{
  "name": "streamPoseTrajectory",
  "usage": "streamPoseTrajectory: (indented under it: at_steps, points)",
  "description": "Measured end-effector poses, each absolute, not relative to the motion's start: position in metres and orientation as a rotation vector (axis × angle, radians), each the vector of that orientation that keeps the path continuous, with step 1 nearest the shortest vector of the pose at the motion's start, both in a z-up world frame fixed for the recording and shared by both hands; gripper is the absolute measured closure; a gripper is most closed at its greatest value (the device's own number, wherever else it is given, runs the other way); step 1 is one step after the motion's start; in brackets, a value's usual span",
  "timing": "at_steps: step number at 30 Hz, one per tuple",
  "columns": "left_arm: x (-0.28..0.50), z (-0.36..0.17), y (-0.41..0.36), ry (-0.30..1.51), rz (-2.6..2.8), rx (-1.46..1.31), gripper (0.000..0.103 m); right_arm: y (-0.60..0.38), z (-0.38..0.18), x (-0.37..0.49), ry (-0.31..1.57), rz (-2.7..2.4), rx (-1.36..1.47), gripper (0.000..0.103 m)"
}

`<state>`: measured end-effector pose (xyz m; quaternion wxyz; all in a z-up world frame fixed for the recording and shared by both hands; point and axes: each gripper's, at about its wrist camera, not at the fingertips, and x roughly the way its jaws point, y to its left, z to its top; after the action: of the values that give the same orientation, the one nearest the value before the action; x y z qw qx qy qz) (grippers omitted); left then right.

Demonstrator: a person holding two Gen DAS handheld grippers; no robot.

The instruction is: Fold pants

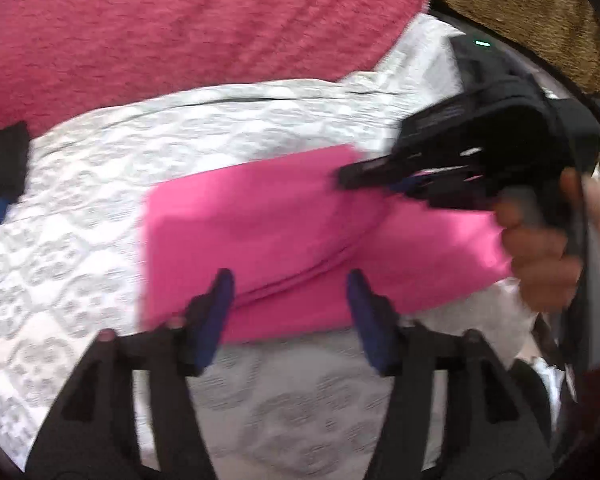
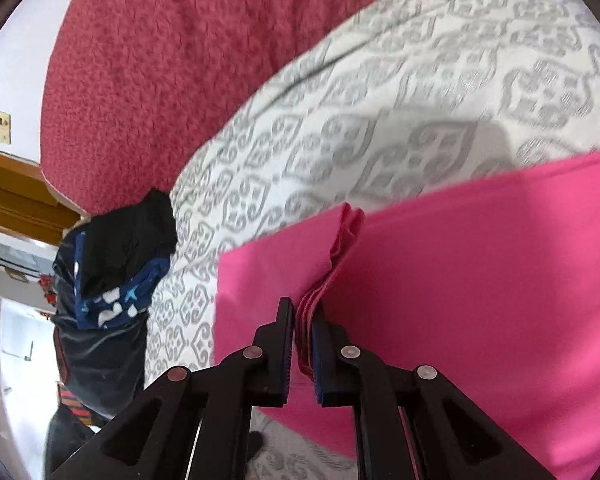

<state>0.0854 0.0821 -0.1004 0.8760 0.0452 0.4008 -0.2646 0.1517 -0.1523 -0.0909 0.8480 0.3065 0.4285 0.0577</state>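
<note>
The pink pants [image 1: 260,236] lie folded in the middle of the frame on the white patterned bed cover [image 1: 80,208]. The left gripper [image 1: 290,280] has its fingers spread wide, holding nothing. The right gripper [image 2: 302,316] pinches a bunched pink edge.

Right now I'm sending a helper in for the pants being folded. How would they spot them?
Find the white bedcover with the grey pattern, lying below the red blanket. The pants lie folded flat on it near the front edge. They are plain bright pink, unlike the dark heap of clothes at the cover's left end.
</note>
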Motion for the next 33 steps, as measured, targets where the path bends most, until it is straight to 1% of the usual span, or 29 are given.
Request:
streamPoseTrajectory:
  at_steps: [6,21,29,33]
  points:
    - [0.105,-0.123,0.113,0.912,-0.454,0.068,0.039,-0.162,-0.080,0.147,0.878,0.112,0.611,0.096]
    - [0.101,-0.138,0.092,0.934,-0.493,0.134,0.039,-0.186,-0.050,0.119,0.808,0.085,0.614,0.096]
    - [0.109,-0.147,0.094,0.951,-0.442,0.135,0.039,-0.198,-0.021,0.101,0.715,0.078,0.615,0.096]
    - [0.107,-0.147,0.093,0.942,-0.434,0.149,0.039,-0.219,-0.023,0.091,0.701,0.035,0.640,0.096]
